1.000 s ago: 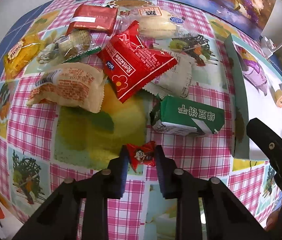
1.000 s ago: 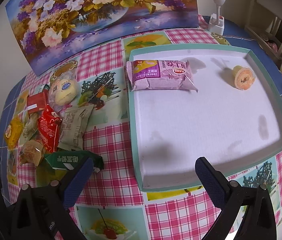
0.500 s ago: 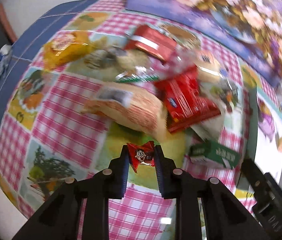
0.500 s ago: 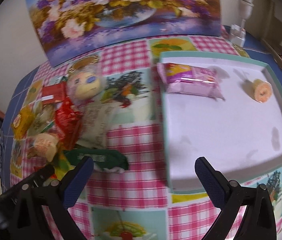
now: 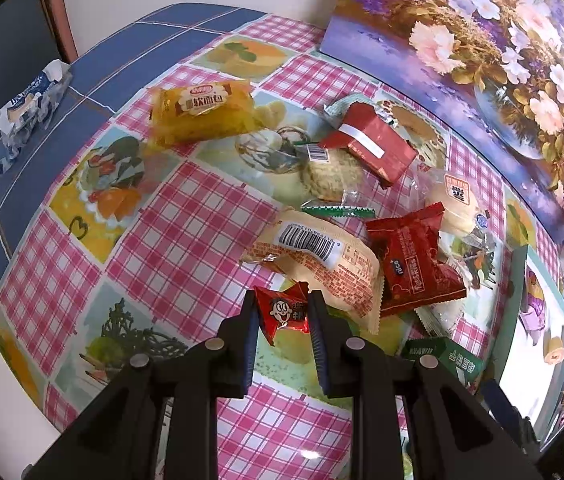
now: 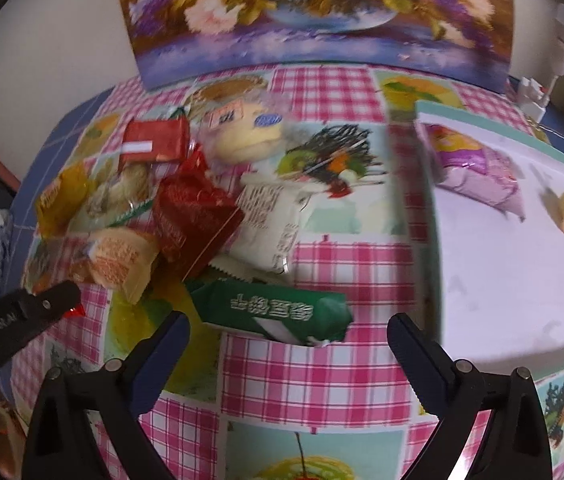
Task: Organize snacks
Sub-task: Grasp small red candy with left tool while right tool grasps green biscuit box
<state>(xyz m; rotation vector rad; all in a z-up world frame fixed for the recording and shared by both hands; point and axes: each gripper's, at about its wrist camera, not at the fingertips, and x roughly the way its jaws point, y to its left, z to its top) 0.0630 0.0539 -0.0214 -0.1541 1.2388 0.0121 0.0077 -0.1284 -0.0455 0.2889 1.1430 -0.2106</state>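
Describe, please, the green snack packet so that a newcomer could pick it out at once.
Start at the teal-rimmed white tray on the checked tablecloth. Beside the tray lies a heap of snacks, and the green packet sits at its near edge. It is the only all-green wrapper, printed with white characters.

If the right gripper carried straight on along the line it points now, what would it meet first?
Most likely the green snack pack: it lies just ahead between the open fingers of the right gripper. Depth is unclear, so it might reach the checked tablecloth just short of it.
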